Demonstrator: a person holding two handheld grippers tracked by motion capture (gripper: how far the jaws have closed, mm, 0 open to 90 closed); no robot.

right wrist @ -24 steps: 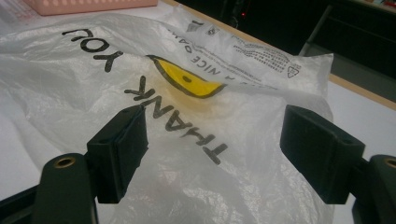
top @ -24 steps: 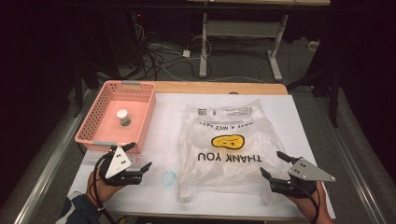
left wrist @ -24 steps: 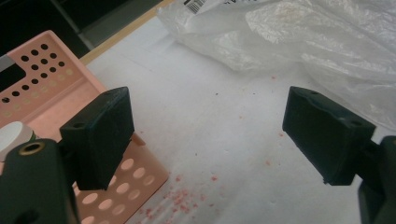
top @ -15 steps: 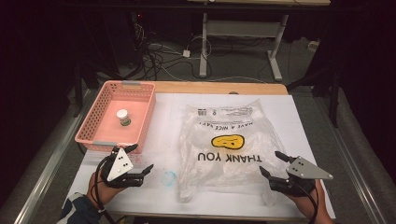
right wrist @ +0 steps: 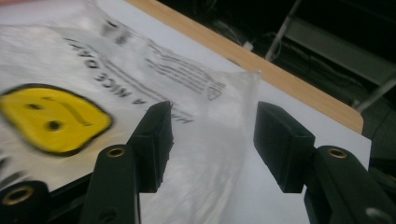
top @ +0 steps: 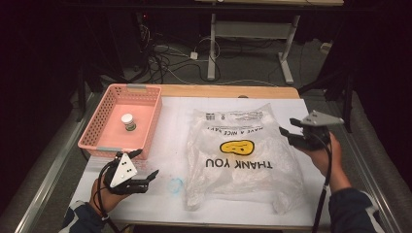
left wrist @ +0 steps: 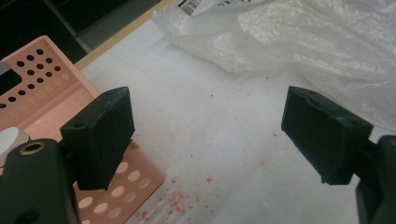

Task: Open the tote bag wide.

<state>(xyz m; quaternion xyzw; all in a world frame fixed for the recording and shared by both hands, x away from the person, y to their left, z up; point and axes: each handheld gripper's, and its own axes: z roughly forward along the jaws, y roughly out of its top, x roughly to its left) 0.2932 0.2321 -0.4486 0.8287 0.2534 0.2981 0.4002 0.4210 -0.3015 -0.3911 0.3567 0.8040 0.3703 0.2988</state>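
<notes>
Since bag [top: 240, 155] lies flat mid-table, long axis running away from me, I use it as landmark: thin crinkly clear plastic, yellow smiley, black print. Pink perforated basket [top: 121, 121] left of bag, small white-capped jar [top: 128, 121] inside. Right gripper [top: 290, 130] at bag's right edge, nearer arm, jaws half spread, bag's far corner between them, not pinched. Left gripper [top: 145, 165] left of bag's near end, jaws wide, empty.
</notes>
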